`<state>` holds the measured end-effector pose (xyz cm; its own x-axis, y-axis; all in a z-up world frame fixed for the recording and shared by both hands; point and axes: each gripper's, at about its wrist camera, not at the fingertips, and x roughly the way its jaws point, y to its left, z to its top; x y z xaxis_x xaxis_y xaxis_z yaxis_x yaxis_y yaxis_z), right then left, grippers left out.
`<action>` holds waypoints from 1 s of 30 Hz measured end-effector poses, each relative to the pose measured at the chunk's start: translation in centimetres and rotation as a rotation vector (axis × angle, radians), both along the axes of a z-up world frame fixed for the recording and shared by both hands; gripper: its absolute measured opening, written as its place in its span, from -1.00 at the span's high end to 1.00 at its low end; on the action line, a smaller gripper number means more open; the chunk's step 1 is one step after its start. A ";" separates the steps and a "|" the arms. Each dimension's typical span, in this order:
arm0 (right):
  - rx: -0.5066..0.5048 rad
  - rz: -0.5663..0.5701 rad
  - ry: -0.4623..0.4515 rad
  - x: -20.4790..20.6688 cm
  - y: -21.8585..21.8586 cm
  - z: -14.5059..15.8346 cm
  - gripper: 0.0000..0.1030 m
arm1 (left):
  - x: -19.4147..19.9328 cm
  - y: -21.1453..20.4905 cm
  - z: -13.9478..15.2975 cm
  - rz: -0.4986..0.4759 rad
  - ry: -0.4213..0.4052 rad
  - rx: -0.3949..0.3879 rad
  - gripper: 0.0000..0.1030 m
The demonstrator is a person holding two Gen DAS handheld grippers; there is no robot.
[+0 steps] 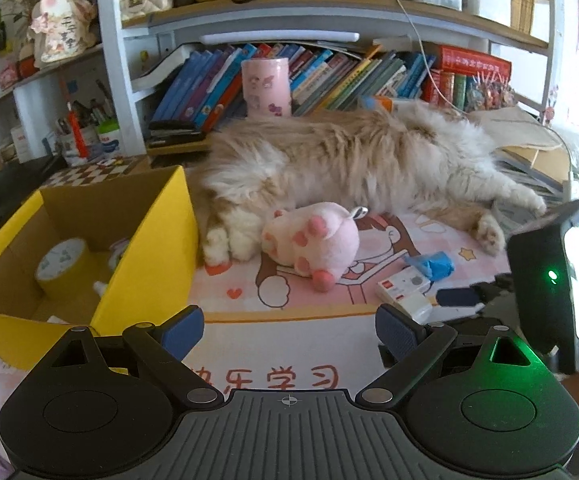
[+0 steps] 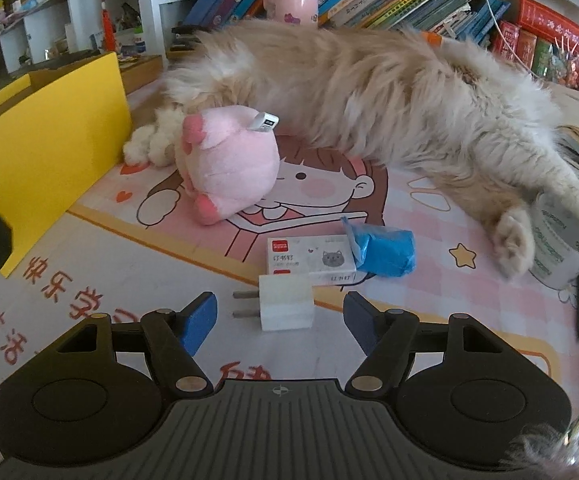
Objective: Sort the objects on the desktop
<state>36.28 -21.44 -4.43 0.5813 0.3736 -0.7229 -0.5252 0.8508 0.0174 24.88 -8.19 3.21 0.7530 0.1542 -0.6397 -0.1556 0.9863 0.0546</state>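
White charger plug [image 2: 286, 307] lies on the pink cartoon desk mat [image 2: 429, 292], directly ahead of the right gripper [image 2: 276, 320] and between its two blue-padded fingers [image 2: 198, 322]. The pads stand apart from the plug on both sides, so the jaws are released, with nothing pressed; the plug's two prongs point toward the left finger. Just behind the plug rests a small white box with a grey cat face [image 2: 310, 258], and a crumpled blue bag roll [image 2: 383, 252] touches that box's right end.

The left gripper [image 1: 289, 330] hovers wide apart over bare mat with nothing between its fingers, and the right gripper's body shows at the right edge of its view.

To the left stands a yellow cardboard box [image 1: 151, 240], open at the top. Inside it sits a roll of yellowish tape [image 1: 60, 264] and some small pale items too hidden to identify.

A long-haired cat [image 2: 389, 92] sprawls across the back of the mat, paws beside a pink plush toy [image 2: 229, 164]. Another roll of tape [image 2: 561, 246] sits by the cat's hind leg at the right edge. Open mat remains between the plug and the yellow box; bookshelves [image 1: 329, 76] close off the rear.
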 end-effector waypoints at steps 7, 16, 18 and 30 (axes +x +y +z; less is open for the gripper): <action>0.003 -0.001 0.004 0.8 0.1 -0.5 -0.11 | 0.2 0.3 -0.3 0.018 0.013 0.003 -0.84; 0.022 0.044 0.009 -0.3 -0.3 -0.3 0.23 | 1.4 -0.4 -0.4 -0.011 -0.005 0.012 -0.84; 0.022 0.039 0.001 -0.7 -1.0 -0.1 0.23 | 2.2 -0.5 -0.5 -0.025 -0.015 0.019 -0.84; -0.014 -0.048 -0.028 -3.0 -6.9 1.6 0.23 | 10.9 -0.4 -3.4 -0.062 -0.035 0.027 -0.84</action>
<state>33.33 -28.37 -2.86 0.6181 0.3347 -0.7113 -0.4836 0.8752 -0.0085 35.81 -8.55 -0.23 0.7835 0.1236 -0.6089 -0.0965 0.9923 0.0772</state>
